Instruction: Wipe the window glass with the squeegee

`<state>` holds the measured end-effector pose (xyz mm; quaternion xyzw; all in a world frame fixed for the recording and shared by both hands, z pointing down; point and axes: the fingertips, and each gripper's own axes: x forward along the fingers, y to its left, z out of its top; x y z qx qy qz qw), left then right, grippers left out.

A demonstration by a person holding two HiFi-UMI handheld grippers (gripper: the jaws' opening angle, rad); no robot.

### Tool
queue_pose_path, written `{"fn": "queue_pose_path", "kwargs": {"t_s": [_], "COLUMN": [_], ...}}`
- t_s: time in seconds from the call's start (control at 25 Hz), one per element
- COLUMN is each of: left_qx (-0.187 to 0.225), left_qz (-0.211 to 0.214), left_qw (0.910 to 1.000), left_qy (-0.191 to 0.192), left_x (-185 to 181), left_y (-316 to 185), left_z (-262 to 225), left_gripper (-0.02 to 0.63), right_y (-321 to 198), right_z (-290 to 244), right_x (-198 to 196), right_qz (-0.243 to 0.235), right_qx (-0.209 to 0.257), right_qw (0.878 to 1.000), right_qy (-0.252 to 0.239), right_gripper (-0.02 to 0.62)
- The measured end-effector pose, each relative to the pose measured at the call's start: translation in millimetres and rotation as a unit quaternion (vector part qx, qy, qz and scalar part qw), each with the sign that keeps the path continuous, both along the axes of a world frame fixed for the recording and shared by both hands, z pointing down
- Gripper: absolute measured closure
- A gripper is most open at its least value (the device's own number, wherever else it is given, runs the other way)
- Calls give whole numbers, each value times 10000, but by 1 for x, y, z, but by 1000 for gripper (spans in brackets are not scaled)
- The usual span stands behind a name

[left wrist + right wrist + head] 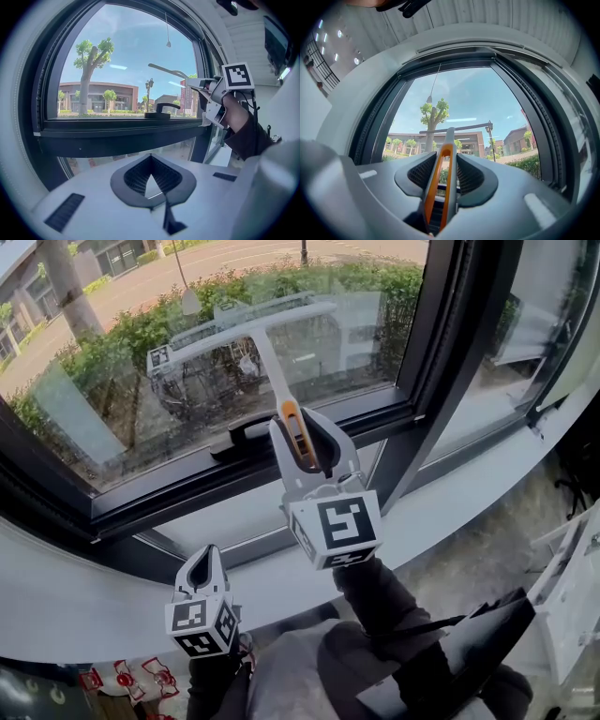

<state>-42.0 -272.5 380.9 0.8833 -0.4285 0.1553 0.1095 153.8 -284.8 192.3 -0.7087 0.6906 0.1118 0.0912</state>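
Right gripper [302,432], centre of the head view: jaws clamped on the orange-and-grey handle of the squeegee [265,357], the shaft running up and away from the jaws to the T-shaped blade in the upper middle of the frame. The blade lies across the window glass [103,390], its left end lower than its right; it looks to be at the pane, with its reflection close behind it, though full contact along the rubber edge cannot be confirmed. Left gripper [204,570], lower left of the frame, well apart from the work: jaw tips together, only a teardrop gap behind them, nothing held. The black window handle [239,432] sits on the lower frame just left of the right gripper. Judgement: a wiping stroke is in hand, with the blade high on the pane. To do it well, level the blade so both ends press evenly, keep the handle tilted off the glass so the edge trails, and draw down in one steady pass — no lifting midway. Stop short of the window handle or steer to its side, or the blade may catch there. The grip sits far down the handle, so the blade could twist under pressure — keep the wrist firm
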Motion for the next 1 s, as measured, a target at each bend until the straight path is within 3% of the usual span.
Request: {"fn": "queue_pose_path", "kwargs": {"t_s": [1.0], "left_qx": [-97], "left_qz": [204], "left_qw": [9996], "left_qy": [-144], "left_x": [0], "left_y": [-1], "left_z": [8], "left_gripper": [606], "right_y": [3], "right_z": [55], "right_x": [-5], "right_qz": [25], "right_qx": [-436], "right_qw": [9990], "right_qy": [-117], "right_gripper": [465]}}
